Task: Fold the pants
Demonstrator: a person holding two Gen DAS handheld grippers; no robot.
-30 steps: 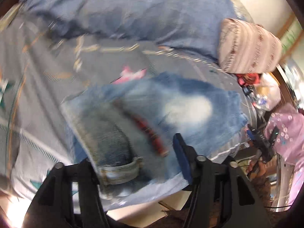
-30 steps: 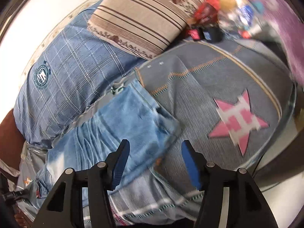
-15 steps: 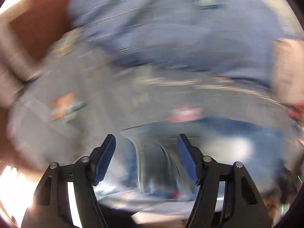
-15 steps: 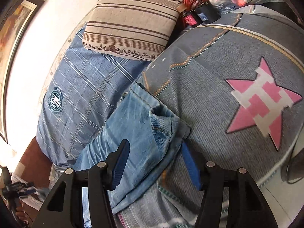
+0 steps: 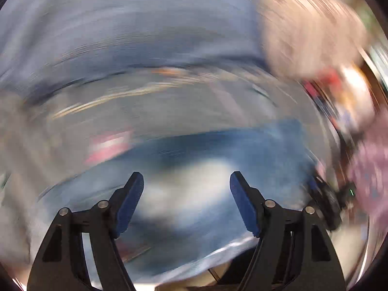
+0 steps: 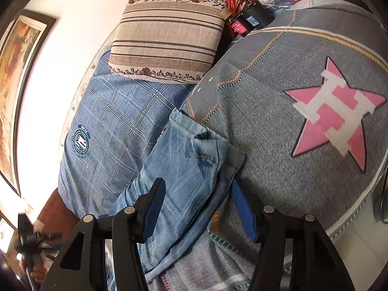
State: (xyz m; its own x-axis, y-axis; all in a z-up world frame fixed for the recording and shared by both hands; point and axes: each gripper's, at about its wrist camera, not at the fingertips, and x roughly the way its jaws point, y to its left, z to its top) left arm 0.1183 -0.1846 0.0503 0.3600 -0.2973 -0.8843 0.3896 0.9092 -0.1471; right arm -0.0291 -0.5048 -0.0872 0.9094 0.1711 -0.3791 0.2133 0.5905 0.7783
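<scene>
The blue jeans (image 6: pixel 186 174) lie on a grey bedspread (image 6: pixel 278 131) with a pink star. In the right wrist view my right gripper (image 6: pixel 196 206) is open, its fingers on either side of the jeans' leg end, whose hem corner is folded up; it grips nothing. The left wrist view is heavily motion-blurred. My left gripper (image 5: pixel 186 203) is open and empty above the jeans (image 5: pixel 218 169), over a pale faded patch of denim.
A striped pillow (image 6: pixel 169 31) and a blue plaid pillow (image 6: pixel 116 126) lie at the head of the bed against a white wall. Clutter (image 6: pixel 252 17) sits past the striped pillow. The bed's edge and the floor (image 6: pixel 359 249) show at lower right.
My left gripper swung fast across the jeans and opened wider, away from the waistband. My right gripper moved down onto the leg end, which now lies between its fingers.
</scene>
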